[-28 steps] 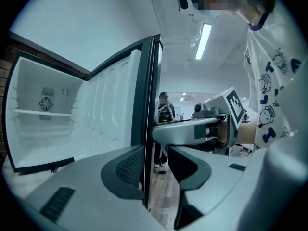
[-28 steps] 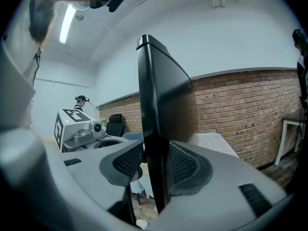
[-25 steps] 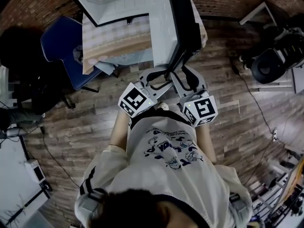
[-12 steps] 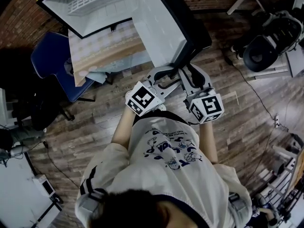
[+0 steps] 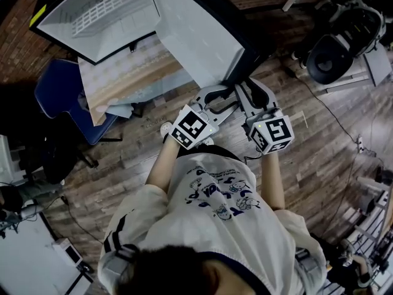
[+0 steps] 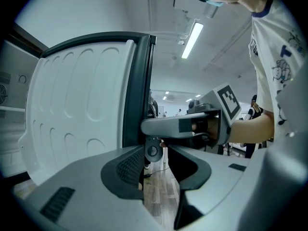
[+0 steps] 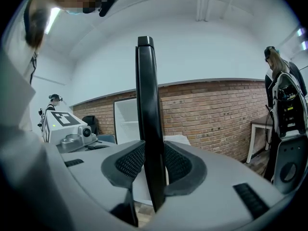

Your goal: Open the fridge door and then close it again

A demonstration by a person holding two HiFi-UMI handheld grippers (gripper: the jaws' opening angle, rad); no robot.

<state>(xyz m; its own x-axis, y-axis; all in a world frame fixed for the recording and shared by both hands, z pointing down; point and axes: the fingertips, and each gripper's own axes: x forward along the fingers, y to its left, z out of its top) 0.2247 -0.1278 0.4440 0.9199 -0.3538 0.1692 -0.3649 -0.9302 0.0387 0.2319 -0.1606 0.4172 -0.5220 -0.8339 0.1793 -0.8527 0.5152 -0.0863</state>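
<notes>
Fridge door [image 5: 196, 35] stands open ahead of me. My right tongs [image 7: 151, 162] pinch its dark edge for leverage. My left tongs [image 6: 159, 162] gape empty beside its inner liner, probably steadying.

The fridge door [image 6: 77, 109] is smooth moulded white plastic inside, its edge glossy black; against that edge the right gripper [image 7: 148, 163] shows matt grey plastic and finely ribbed dark pads [image 7: 129, 163]; under the door, worn wood-plank floor [image 5: 319, 146]; beyond it, rough brick wall [image 7: 207, 109]

L gripper [image 6: 156, 160] jaws apart — fridge door [image 6: 82, 114] dark edge just by L pad.
</notes>
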